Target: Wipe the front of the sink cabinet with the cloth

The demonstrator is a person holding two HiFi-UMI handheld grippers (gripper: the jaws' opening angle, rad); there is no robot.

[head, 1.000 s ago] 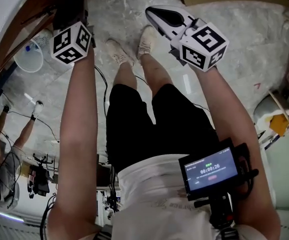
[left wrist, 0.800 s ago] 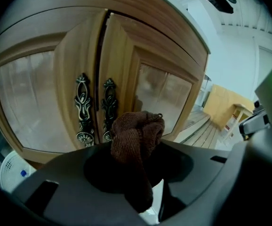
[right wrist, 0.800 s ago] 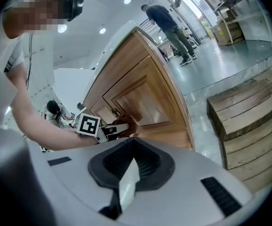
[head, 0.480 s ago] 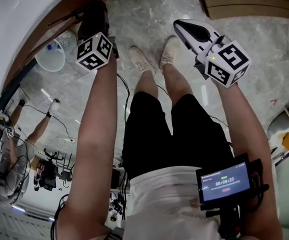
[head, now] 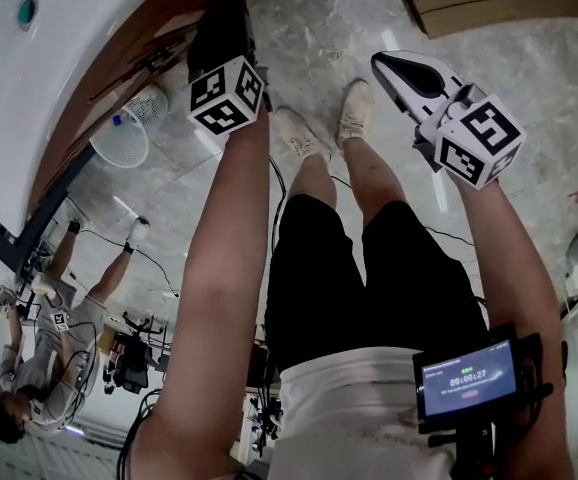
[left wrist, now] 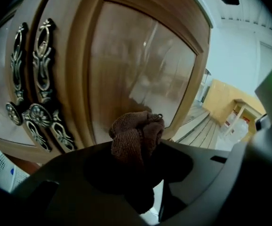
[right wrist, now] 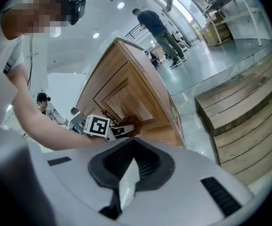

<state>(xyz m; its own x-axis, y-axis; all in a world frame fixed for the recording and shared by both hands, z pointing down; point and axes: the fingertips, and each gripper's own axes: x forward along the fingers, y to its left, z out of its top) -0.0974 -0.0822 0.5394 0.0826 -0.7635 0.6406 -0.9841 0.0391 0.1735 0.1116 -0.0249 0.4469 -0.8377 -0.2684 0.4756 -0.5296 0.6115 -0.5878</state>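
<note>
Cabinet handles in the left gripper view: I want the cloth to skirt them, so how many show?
2. Both stand side by side at the picture's left: outer handle near the edge, inner handle beside it. More may lie out of frame.

Background only: grey marble floor (head: 309,28), with a white mesh basket (head: 129,133) standing on it at the left. Black cables (head: 154,258) trail near a bystander (head: 44,358) at lower left. Slatted wooden steps (right wrist: 239,117) sit on the right. A chest-level monitor (head: 467,378) shows a timer (reads 00:00:27). Right gripper view catches a second person (right wrist: 157,25) standing far back, near shelving (right wrist: 230,18).
</note>
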